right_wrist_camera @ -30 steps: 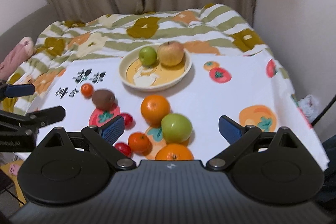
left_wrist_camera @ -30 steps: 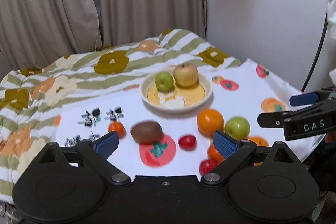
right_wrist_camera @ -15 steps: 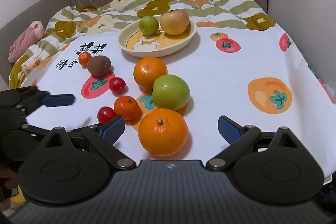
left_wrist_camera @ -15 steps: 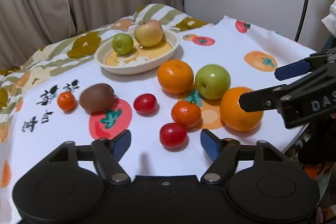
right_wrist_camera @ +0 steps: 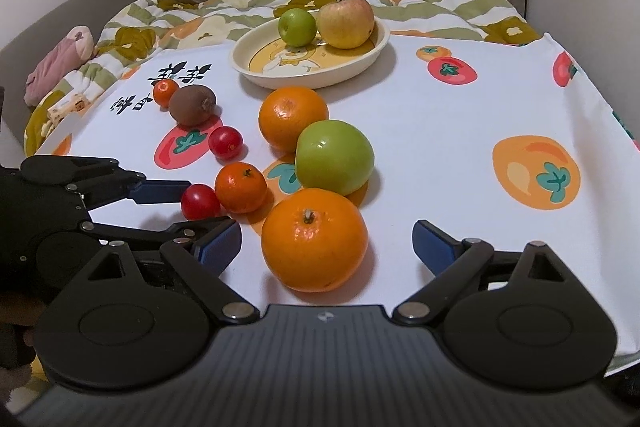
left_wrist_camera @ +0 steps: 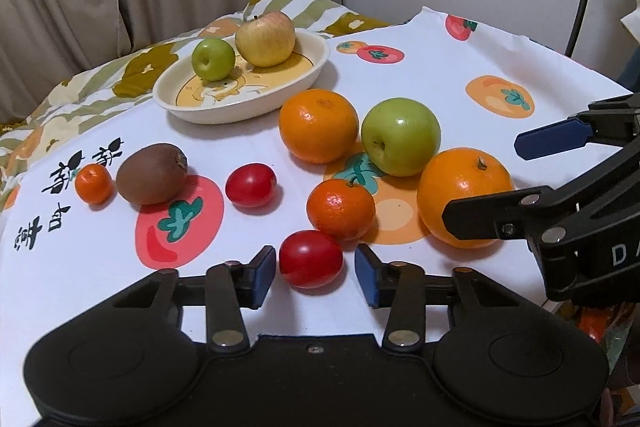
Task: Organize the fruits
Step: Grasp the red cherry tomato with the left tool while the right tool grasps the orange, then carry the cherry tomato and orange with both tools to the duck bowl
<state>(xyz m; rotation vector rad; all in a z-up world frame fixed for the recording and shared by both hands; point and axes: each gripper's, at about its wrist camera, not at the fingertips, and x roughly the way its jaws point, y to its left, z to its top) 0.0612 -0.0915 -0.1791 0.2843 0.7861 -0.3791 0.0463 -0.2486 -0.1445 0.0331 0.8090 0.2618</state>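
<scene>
Having dropped in close, our left gripper (left_wrist_camera: 315, 269) brackets the near cherry tomato (left_wrist_camera: 311, 264), parted, untouched; our right gripper (right_wrist_camera: 326, 243) gapes around the big orange (right_wrist_camera: 314, 239); grasps next

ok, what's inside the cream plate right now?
The cream plate holds a small green apple and a yellow-red apple, side by side. The plate's printed picture is partly covered by them.

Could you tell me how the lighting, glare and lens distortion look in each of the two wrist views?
Left wrist view: soft indoor light, small glare spots on the green apple and near red tomato, and black corners from the fisheye vignette. Right wrist view: similar light, a soft shadow beside the near orange, and table edges that bow; both views look sharp.
</scene>
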